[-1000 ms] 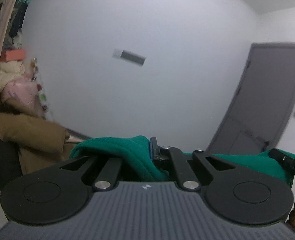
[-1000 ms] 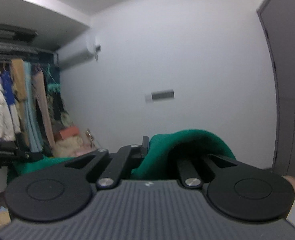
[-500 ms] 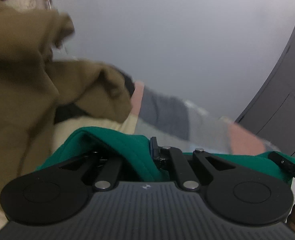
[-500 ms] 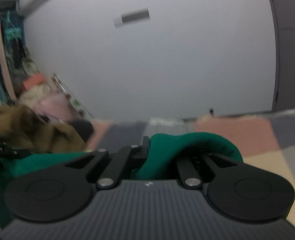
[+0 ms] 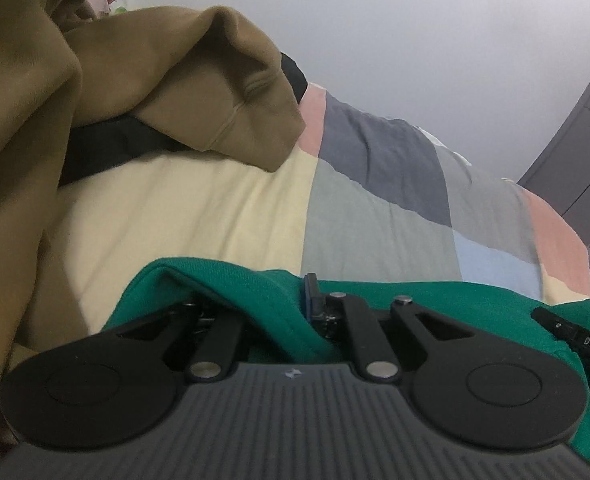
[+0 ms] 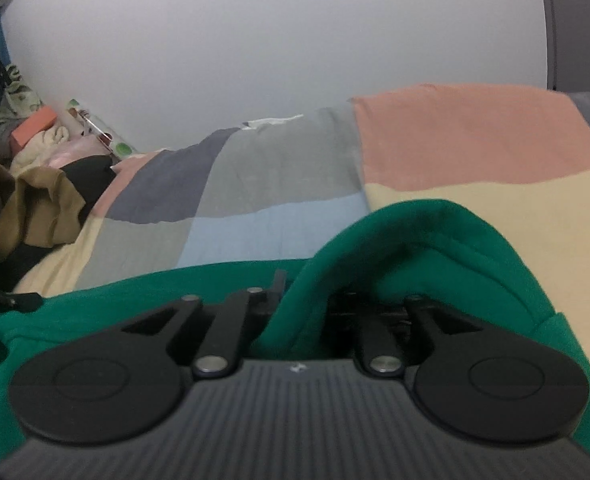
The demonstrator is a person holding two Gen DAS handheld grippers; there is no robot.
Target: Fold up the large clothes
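Both hand-held grippers have dropped from wall height to just over the bed (image 5: 223,216) w/ its patchwork cover. Left hand-held gripper (image 5: 291,304) has green garment (image 5: 255,300) between its jaws, which are opening. Right hand-held gripper (image 6: 295,300) likewise: green fabric between, jaws opening. The garment now lies along the near edge of the bed, stretched btwn the two. Brown garment (image 5: 95,100) heaped far left. Judging by this, the top edge is being laid down and let go; smoothing and folding come next.
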